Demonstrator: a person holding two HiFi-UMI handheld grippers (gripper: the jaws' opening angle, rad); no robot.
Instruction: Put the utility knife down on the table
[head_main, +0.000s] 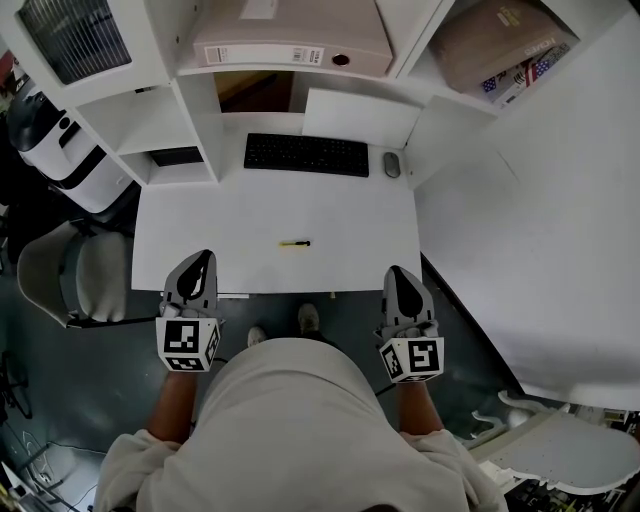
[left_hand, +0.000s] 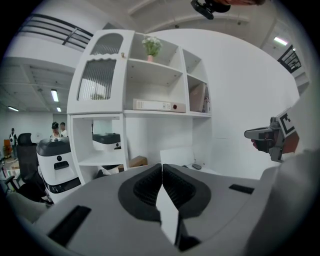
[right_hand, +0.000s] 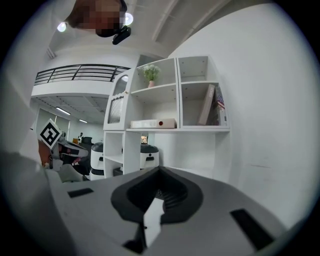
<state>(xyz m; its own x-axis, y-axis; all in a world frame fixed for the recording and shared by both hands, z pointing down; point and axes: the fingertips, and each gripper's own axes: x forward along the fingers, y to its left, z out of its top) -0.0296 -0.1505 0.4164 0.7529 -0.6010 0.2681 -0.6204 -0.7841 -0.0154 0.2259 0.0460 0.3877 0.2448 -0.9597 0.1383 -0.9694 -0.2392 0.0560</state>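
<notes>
Utility knife (head_main: 295, 243) lies flat on the table (head_main: 200, 230), well apart from both your grippers; your left gripper (head_main: 201, 262) and right gripper (head_main: 398, 274) sit at the near edge, jaws pressed together, empty

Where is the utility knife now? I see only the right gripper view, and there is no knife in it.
Observer: The utility knife lies flat on the white table, in front of the keyboard, apart from both grippers.
Operator: Does the left gripper hold anything?
Observer: No. The left gripper has its jaws together, with nothing between them.
Operator: How do the two grippers stand to the table?
Observer: In the head view both are at the table's near edge. The right gripper is at the right, and the utility knife lies farther in, between the two.
</notes>
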